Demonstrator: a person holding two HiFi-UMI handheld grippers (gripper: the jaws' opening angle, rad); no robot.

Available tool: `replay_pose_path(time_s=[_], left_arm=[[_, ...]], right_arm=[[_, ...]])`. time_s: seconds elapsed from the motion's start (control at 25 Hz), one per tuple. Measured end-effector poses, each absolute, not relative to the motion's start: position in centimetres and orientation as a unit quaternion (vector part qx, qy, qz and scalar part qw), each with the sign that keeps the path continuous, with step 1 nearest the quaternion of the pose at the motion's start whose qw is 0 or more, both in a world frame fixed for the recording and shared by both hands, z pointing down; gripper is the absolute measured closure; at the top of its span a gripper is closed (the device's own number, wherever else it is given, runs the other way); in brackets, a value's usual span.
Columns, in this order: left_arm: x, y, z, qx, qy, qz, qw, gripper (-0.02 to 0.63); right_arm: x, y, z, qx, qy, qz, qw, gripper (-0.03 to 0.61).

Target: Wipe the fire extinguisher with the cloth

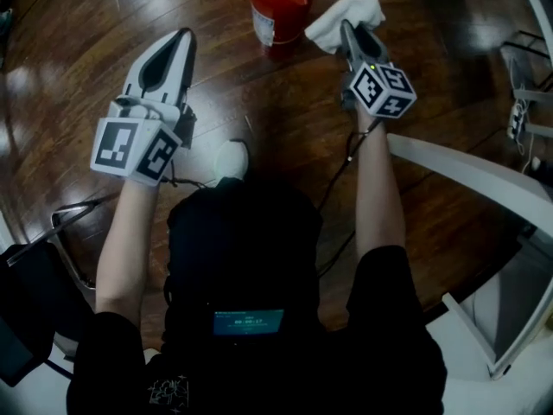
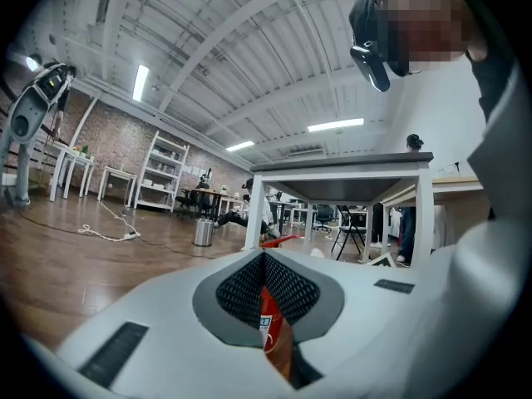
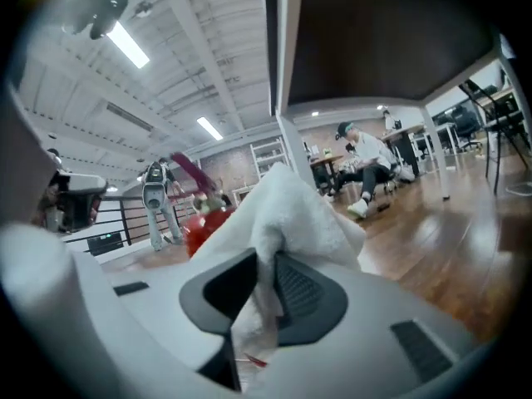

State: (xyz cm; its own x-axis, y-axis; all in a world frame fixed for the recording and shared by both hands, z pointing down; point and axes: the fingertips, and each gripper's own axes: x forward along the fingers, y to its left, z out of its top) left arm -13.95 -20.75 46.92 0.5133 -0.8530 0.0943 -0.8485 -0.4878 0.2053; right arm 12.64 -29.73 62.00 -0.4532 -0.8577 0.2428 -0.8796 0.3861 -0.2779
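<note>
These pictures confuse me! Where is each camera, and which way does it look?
Head view: on the person's head, facing steeply down at the floor; shows forearms, left gripper, right gripper.
Left gripper view: on the left gripper, facing along its shut jaws toward the fire extinguisher.
Right gripper view: on the right gripper, facing along jaws clamped on the cloth.
Shared: all three show the fire extinguisher.

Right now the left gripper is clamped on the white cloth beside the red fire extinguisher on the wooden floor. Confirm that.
Wrong gripper: the right gripper is clamped on the white cloth, as the right gripper view shows. The left gripper holds nothing. The cloth is indeed beside the red fire extinguisher on the wooden floor.
</note>
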Motion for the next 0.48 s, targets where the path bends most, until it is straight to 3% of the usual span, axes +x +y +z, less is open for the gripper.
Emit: replay_pose_path(time_s=[0.2,0.48], left_arm=[[-17.6,-18.8,37.2,0.853,-0.510,0.005,0.106,0.611],[-16.9,-13.1,21.8,0.853,-0.495,0.039,0.164,0.611]], right_arm=[[13.2,-20.5,46.9,0.516,-0.847,0.129,0.013,0.503],[17.5,-7.9,27.6,0.525,-0.828,0.197,0.008,0.499]])
